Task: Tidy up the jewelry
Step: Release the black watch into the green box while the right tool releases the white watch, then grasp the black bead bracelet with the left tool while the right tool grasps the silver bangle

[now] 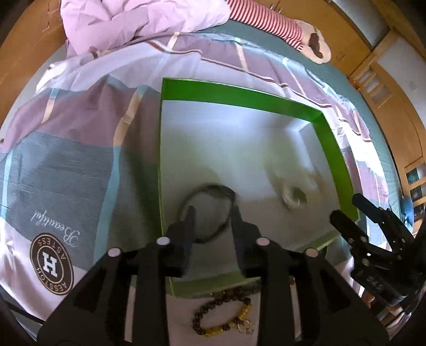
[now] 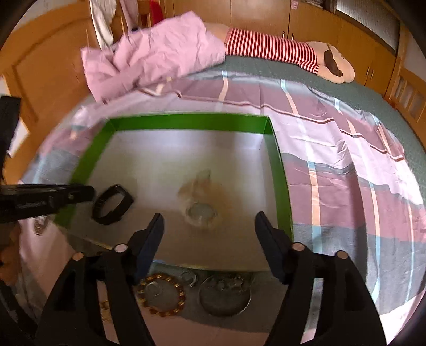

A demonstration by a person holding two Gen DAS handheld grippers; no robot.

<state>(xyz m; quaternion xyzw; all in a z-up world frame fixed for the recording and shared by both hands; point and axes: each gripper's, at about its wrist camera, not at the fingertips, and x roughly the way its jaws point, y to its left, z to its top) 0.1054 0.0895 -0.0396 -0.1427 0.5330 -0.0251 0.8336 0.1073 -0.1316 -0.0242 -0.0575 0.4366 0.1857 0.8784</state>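
Note:
A shallow box with green walls (image 1: pixel 239 93) (image 2: pixel 186 121) and a white floor lies on the bed. A black band (image 1: pixel 213 187) (image 2: pixel 127 198) lies in its near left part. My left gripper (image 1: pixel 213 221) hovers over the band, open, pads clear of it. A pale, blurred piece (image 1: pixel 294 198) (image 2: pixel 199 210) rests mid-box, under my open, empty right gripper (image 2: pixel 209 217). In front of the box lie a brown and yellow bead bracelet (image 1: pixel 197 316), a gold bead bracelet (image 2: pixel 181 290) and a silver bangle (image 2: pixel 226 314). Each gripper shows in the other's view: right (image 1: pixel 348 207), left (image 2: pixel 87 193).
The box sits on a plaid purple, grey and blue bed cover (image 1: pixel 80 159) (image 2: pixel 346 173). A crumpled pink cloth (image 2: pixel 159 53) and a plush toy in a red striped shirt (image 2: pixel 271 50) lie at the far edge. Wooden cupboards (image 2: pixel 266 16) stand behind the bed.

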